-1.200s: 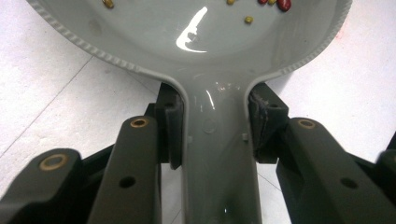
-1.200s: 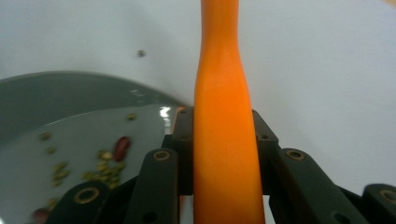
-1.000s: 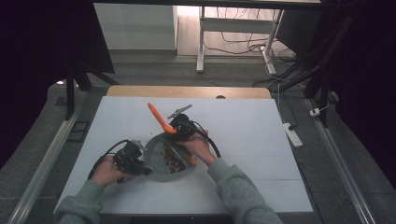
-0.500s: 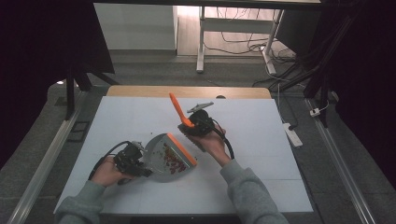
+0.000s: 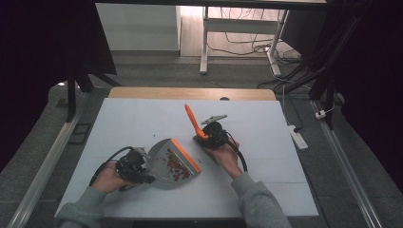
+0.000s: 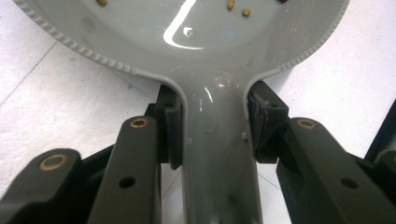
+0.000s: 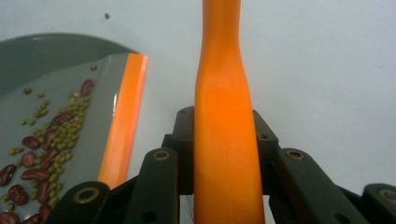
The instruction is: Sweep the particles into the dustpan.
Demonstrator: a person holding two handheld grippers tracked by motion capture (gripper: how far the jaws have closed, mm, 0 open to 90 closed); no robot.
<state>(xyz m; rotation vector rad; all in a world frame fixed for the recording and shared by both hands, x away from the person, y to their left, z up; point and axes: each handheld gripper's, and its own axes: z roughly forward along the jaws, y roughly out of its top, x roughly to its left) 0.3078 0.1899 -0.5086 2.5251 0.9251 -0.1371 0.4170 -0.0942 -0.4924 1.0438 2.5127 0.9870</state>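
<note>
Dustpan (image 5: 168, 164) rests on the counter (image 5: 266, 137), loaded with beans (image 5: 177, 167); your left tool (image 5: 135, 166) is clenched on its grey handle (image 6: 215, 158). Your right tool (image 5: 205, 137) grips the orange brush handle (image 7: 224, 121), near the pan's orange lip (image 7: 123, 116). Tilting the pan lip-down risks spilling the beans onto the counter

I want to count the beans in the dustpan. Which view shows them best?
The right gripper view: the beans lie close and sharp, red and green ones distinct, though the frame cuts some off. The high view shows the whole pile, but small. The left gripper view shows a few at the dustpan's top edge.
</note>
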